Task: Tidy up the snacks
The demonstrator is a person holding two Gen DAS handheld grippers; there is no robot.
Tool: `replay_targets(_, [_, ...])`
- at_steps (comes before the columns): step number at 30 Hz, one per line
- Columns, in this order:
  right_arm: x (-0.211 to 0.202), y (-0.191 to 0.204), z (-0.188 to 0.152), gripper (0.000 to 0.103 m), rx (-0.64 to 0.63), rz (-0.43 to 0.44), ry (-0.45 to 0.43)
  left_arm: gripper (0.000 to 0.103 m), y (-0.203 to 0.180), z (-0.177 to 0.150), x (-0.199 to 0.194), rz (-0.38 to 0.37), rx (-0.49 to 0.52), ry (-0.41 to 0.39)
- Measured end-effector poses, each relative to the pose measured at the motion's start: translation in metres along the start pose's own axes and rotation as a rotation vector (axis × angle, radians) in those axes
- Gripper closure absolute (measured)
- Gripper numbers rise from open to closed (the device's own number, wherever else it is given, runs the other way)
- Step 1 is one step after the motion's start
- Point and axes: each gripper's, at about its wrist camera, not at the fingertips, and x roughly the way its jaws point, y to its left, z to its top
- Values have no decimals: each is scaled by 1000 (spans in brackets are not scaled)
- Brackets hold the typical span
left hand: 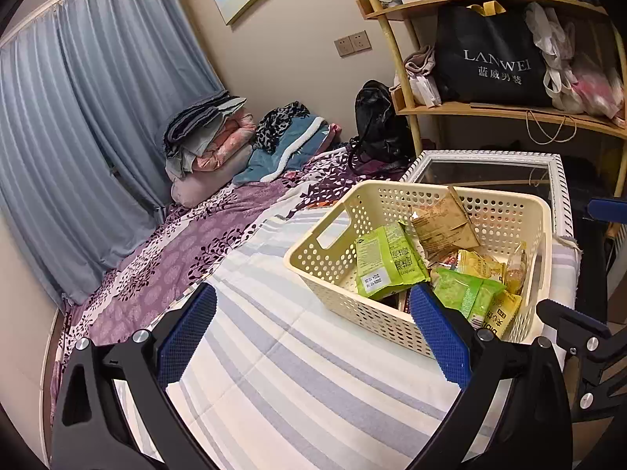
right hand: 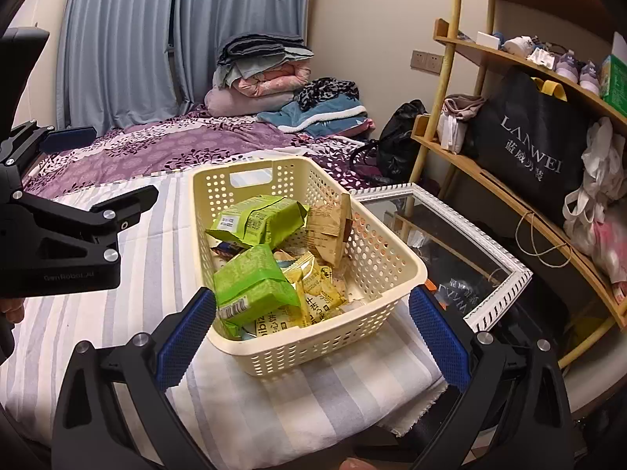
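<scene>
striped cloth (left hand: 298, 384) over a bed, cream basket (right hand: 395, 258) sitting on it full of snack packets.
both the left gripper (left hand: 313, 337) and right gripper (right hand: 311, 337) gape wide, holding nothing; green packets (right hand: 254, 286) lie on top of yellow ones (right hand: 317, 293), a brown packet (left hand: 443, 227) leaning at the far wall.

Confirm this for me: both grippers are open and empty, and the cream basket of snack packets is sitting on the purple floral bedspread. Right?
Not quite. The cream basket sits on the blue-and-white striped cloth, not the purple floral bedspread, which lies farther back; the right wrist view shows this clearly. The rest holds: the left gripper and right gripper are both open and empty, and the basket holds snack packets.
</scene>
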Motion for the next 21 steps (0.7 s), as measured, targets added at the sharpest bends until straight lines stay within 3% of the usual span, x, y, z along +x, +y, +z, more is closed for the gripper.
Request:
replay_targets(14, [3, 2, -1, 5, 8, 15, 15, 3, -2, -4, 4, -46, -21, 14])
replay_targets(21, [-1, 19, 4, 5, -7, 81, 0, 3, 20, -21, 6, -41, -97, 72])
